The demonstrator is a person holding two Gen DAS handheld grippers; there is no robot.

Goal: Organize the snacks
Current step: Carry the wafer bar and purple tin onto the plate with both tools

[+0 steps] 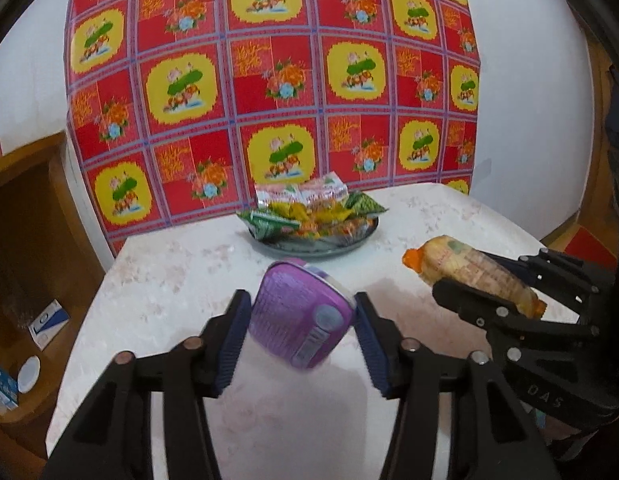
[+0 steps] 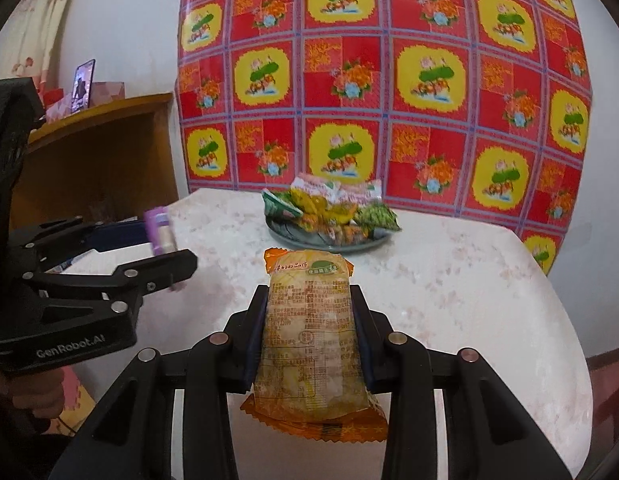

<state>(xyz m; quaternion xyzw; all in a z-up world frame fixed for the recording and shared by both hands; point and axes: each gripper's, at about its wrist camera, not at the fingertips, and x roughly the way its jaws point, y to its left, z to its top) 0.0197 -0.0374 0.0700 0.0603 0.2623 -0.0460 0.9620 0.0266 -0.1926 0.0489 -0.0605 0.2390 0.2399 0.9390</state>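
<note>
My left gripper [image 1: 301, 312] is shut on a purple snack cup [image 1: 299, 318], tilted and held above the white table [image 1: 169, 280]. My right gripper [image 2: 309, 312] is shut on an orange-edged snack packet [image 2: 309, 340], held lengthwise above the table. Each gripper shows in the other's view: the right gripper [image 1: 465, 280] with its packet [image 1: 469, 268] at the right, the left gripper [image 2: 165, 248] with the purple cup [image 2: 160, 230] at the left. A dark plate [image 1: 349, 246] piled with several wrapped snacks [image 1: 309, 210] stands at the table's far side; it also shows in the right wrist view [image 2: 285, 232].
A red and yellow patterned cloth [image 1: 269, 80] hangs behind the table. A wooden shelf [image 1: 25, 208] with small boxes stands left of the table. A phone [image 2: 82, 85] leans on the shelf top.
</note>
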